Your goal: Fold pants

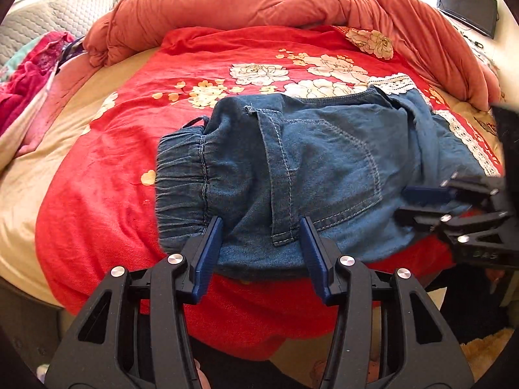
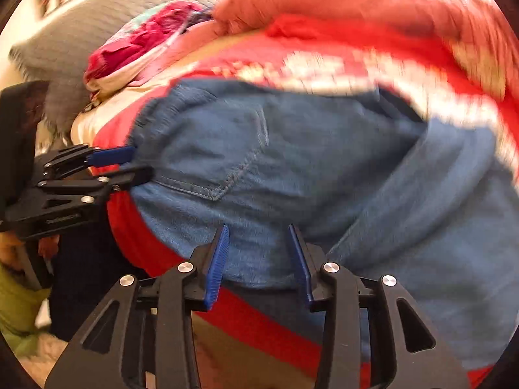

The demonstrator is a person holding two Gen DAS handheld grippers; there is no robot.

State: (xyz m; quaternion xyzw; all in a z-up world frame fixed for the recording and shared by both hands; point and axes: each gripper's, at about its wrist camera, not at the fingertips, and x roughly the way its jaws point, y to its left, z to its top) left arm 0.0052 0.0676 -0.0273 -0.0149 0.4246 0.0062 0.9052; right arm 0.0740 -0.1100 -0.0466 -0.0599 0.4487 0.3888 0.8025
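Blue denim pants (image 1: 311,168) lie folded on a red floral bedspread (image 1: 107,178), elastic waistband to the left, back pocket on top. My left gripper (image 1: 261,223) is open, its blue fingers over the near edge of the pants, holding nothing. My right gripper (image 1: 405,202) shows at the right of that view, jaws apart at the pants' right end. In the blurred right wrist view the right gripper (image 2: 258,228) is open over the pants (image 2: 292,162), and the left gripper (image 2: 139,162) shows at the left, open at the cloth's edge.
A bunched orange duvet (image 1: 259,0) lies along the far side of the bed. Pink and red clothes (image 1: 29,71) and a grey quilted pillow (image 1: 55,16) are at the far left. A dark screen (image 1: 467,6) hangs at the far right. The bed's near edge drops off below the pants.
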